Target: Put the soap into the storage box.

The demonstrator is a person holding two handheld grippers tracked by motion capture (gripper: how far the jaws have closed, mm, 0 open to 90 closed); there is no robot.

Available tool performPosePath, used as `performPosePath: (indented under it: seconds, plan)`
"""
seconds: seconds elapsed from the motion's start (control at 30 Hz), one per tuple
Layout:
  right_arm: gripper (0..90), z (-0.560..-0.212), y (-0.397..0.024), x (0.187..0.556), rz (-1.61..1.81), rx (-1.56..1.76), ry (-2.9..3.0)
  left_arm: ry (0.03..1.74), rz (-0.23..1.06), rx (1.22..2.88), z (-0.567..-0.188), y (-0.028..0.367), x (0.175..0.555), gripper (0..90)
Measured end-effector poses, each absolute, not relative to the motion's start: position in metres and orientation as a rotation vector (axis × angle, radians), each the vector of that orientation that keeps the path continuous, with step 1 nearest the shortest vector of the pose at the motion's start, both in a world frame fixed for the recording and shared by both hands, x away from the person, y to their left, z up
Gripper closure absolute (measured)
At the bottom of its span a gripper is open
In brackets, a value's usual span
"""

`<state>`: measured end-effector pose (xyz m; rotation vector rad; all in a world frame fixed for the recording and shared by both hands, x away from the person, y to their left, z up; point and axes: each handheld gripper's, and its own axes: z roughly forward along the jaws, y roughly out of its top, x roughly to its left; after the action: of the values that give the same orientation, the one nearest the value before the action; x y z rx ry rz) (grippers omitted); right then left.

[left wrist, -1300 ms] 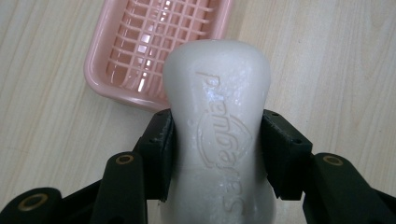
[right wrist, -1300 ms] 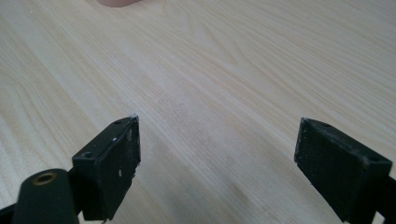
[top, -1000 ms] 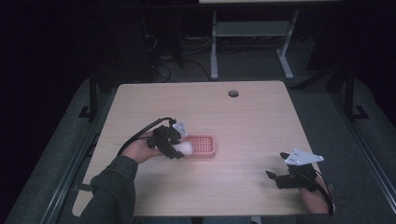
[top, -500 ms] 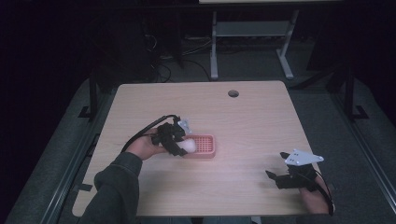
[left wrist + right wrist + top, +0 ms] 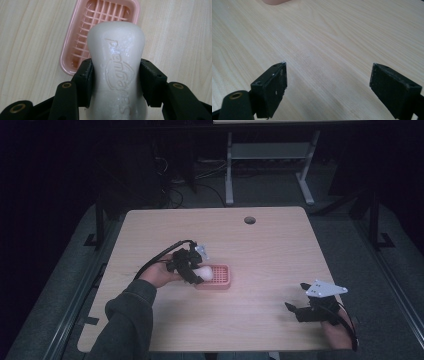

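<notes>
A white bar of soap (image 5: 204,272) with embossed lettering (image 5: 117,67) is clamped between the black jaws of my left gripper (image 5: 197,274) (image 5: 116,82). It hangs over the near-left end of a pink slatted soap dish (image 5: 222,282) (image 5: 65,60) on the wooden table (image 5: 270,250). Whether the soap touches the dish I cannot tell. My right gripper (image 5: 296,296) (image 5: 328,85) rests low at the table's front right with its jaws wide apart and bare wood between them. A corner of the dish (image 5: 275,2) shows at the top of the right gripper view.
A round cable hole (image 5: 249,220) sits near the table's far edge. A black cable (image 5: 160,257) loops back from the left gripper. Beyond the table stands a white desk frame (image 5: 230,175) on a dark floor.
The left gripper with the soap has shifted slightly to the right, over the dish's end. The right gripper has not moved.
</notes>
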<state>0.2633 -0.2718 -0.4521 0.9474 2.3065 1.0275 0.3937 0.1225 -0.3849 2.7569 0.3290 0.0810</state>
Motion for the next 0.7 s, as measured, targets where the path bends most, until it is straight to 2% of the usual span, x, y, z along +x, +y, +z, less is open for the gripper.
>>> performPosePath:
  seconds: [0.7]
  plan:
    - [13.8,-0.453,-0.272,0.263,1.038,0.955,2.307,0.336,0.063,2.749,-0.392,0.113,0.406,49.1]
